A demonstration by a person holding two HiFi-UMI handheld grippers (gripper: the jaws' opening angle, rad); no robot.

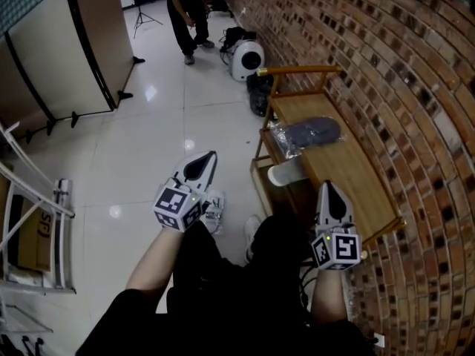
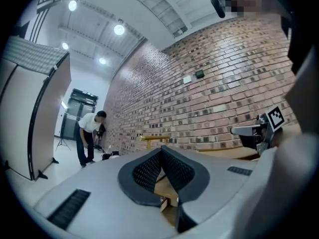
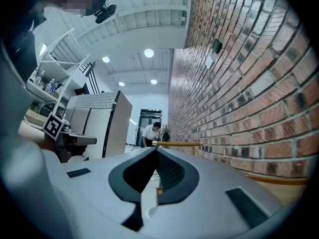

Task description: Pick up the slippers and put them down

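Note:
A pair of dark slippers (image 1: 310, 133) in a clear plastic bag lies on top of the wooden bench (image 1: 356, 176) by the brick wall. My left gripper (image 1: 211, 156) hangs over the floor to the left of the bench, shut and empty; its jaws meet at the tip in the left gripper view (image 2: 160, 151). My right gripper (image 1: 327, 186) hovers over the bench's near end, a good way short of the slippers. It is shut and empty too (image 3: 155, 151). Neither gripper view shows the slippers.
A white roll (image 1: 286, 173) sits on the bench's lower shelf. A person (image 1: 189, 10) bends over at the far end, near a white round appliance (image 1: 247, 59). Folding panels (image 1: 67, 50) and a rack (image 1: 33, 228) stand at left. My shoe (image 1: 215, 211) is below.

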